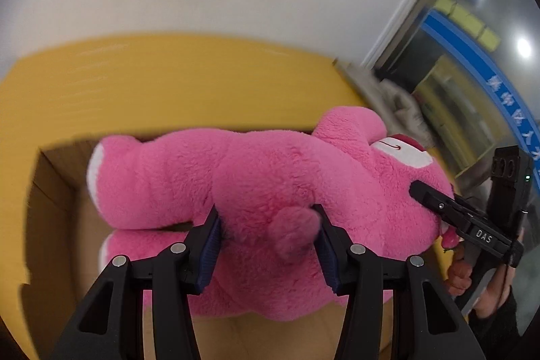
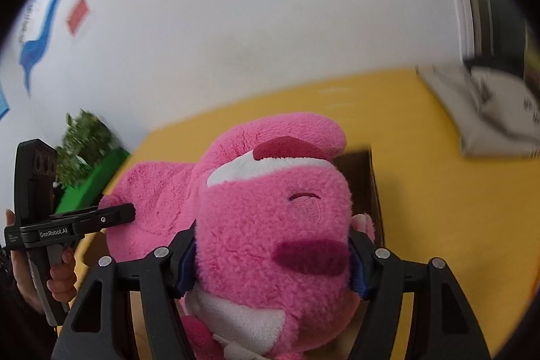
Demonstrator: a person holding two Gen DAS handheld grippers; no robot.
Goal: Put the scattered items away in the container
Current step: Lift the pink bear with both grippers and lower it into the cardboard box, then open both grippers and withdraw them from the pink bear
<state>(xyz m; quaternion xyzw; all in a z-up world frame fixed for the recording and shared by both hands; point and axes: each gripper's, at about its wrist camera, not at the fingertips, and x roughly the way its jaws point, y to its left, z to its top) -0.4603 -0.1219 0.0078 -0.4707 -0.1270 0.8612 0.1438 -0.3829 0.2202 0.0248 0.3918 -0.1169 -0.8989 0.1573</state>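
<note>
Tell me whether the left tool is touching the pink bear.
Touching. In the left wrist view, the left tool pinches the bear near its tail, both pads sunk into plush.

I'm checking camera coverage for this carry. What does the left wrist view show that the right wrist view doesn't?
Only the left wrist view: the bear's back with its little tail, both legs, and the open cardboard box under it, plus a glass door with a blue band.
Only the right wrist view: the bear's face, a green plant, and a grey bag on the yellow surface.
Both: the pink plush bear clamped by the left gripper and the right gripper, and the yellow surface.
</note>
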